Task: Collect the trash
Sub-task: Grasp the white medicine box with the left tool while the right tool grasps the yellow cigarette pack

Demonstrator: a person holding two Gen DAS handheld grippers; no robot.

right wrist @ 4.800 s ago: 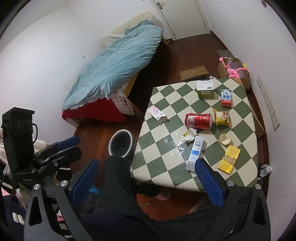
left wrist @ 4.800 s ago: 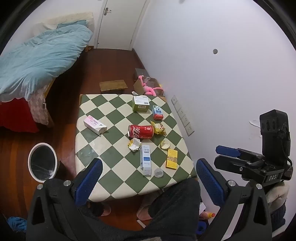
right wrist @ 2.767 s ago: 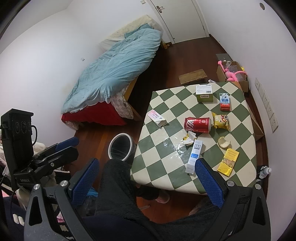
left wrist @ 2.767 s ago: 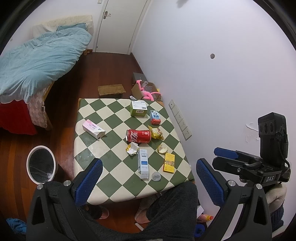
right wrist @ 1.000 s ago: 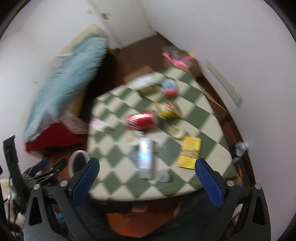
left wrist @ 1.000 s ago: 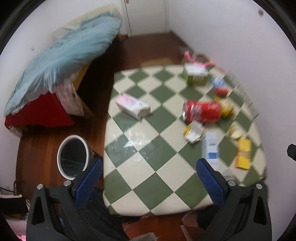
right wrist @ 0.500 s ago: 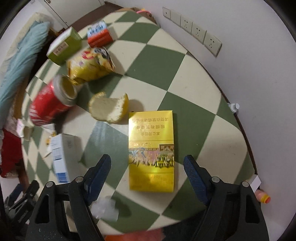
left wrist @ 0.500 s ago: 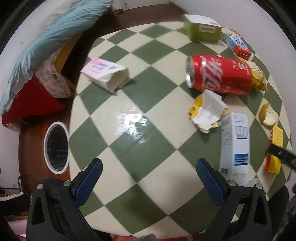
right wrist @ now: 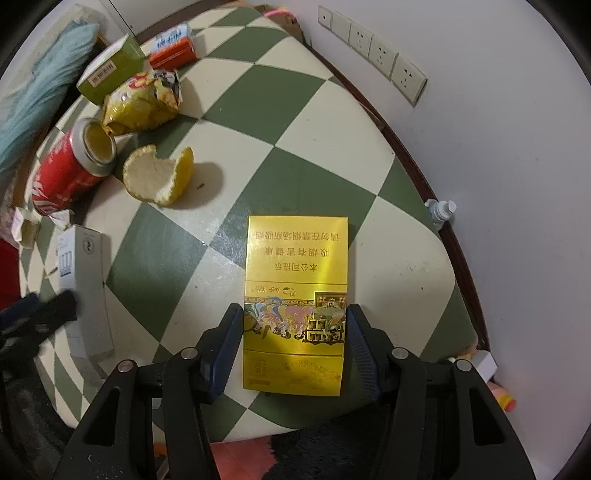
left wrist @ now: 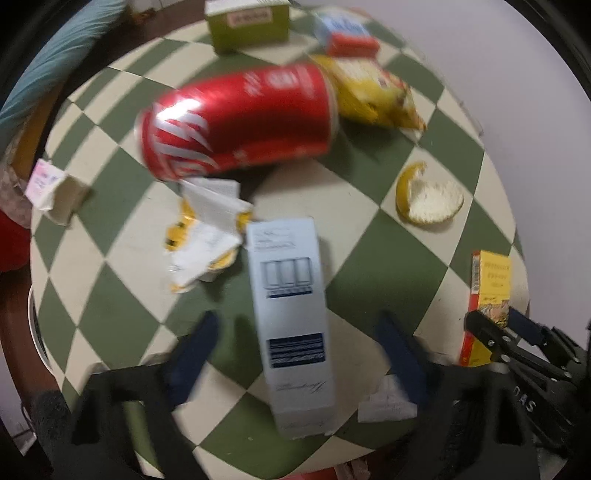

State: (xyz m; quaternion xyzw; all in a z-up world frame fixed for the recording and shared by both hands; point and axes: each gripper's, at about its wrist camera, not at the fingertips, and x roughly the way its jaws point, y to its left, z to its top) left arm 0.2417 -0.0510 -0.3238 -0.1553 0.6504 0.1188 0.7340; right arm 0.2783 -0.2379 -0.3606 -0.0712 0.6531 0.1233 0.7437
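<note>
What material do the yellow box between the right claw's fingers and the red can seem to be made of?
The yellow box looks like glossy, foil-coated cardboard: its flat printed face has sharp edges and a gold, mirror-like shine. The red can seems to be thin metal, probably aluminium: it has a bare silver rim around its open end and a shiny painted body. The right claw stands at the box's sides.

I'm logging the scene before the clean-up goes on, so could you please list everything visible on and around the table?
Table: one, green and cream checks.
Cigarette pack: one, gold-yellow, near edge, between the right fingers.
Tall carton: one, pale blue, flat, between the left fingers.
Cola can: one, red, on its side.
Snack bag: one, yellow, beside the can.
Citrus peel: one, yellow.
Torn wrapper: one, white-yellow.
Green box: one, far edge.
Red-blue carton: one, far edge.
Pink box: one, left edge.
Wall sockets: four, white.
Left gripper: open.
Right gripper: around the pack, contact unclear.
</note>
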